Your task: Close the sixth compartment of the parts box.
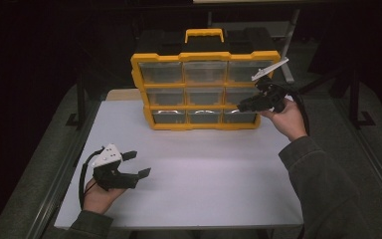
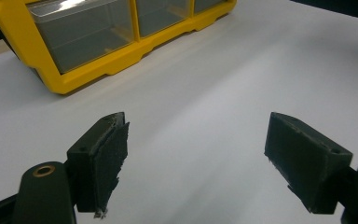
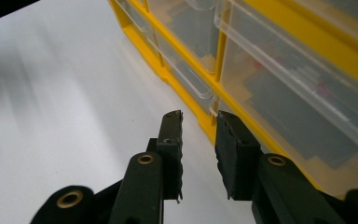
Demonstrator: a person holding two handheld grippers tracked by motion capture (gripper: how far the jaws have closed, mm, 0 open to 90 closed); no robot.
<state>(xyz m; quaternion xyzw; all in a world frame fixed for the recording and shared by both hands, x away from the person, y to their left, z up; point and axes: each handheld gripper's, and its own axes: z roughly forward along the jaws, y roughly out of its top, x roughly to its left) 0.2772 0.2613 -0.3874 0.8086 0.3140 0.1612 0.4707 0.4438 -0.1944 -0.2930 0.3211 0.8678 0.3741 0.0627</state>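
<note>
A yellow organizer (image 1: 205, 55) with a black handle and several clear drawers stands upright at the back of the white table (image 1: 204, 174). My right gripper (image 1: 241, 105) is at its right column, tips level with the lower drawers (image 1: 239, 117). In the right gripper view its jaws (image 3: 199, 116) stand a small gap apart with nothing between them, just in front of a clear drawer lip (image 3: 206, 99) and the yellow frame (image 3: 186, 93). My left gripper (image 1: 138, 164) rests low over the table's front left, wide open and holding nothing (image 2: 196, 126). The organizer's bottom row (image 2: 102, 70) lies ahead of it.
The table's left edge runs beside a metal rail (image 1: 59, 174). Dark stand legs (image 1: 81, 99) rise behind the table on both sides. White tabletop (image 2: 242, 60) stretches between the left gripper and the organizer.
</note>
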